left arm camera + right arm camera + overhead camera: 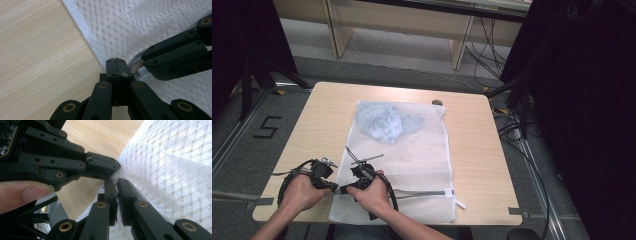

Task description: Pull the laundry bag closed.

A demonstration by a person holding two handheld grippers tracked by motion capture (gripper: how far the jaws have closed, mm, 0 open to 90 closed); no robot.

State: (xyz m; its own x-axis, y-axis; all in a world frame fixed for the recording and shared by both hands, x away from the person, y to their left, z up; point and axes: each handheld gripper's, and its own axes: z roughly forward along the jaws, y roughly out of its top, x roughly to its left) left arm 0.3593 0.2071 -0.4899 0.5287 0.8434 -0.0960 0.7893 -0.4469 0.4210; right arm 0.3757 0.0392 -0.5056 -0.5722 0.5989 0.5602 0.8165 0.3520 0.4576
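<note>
Two closed grippers, left and right, on one mesh bag.

- light wood surface, rounded corners, standing on grey floor
- white mesh laundry bag lies flat across its middle, near edge at the front rim
- small dark round object just beyond bag's far corner
</note>
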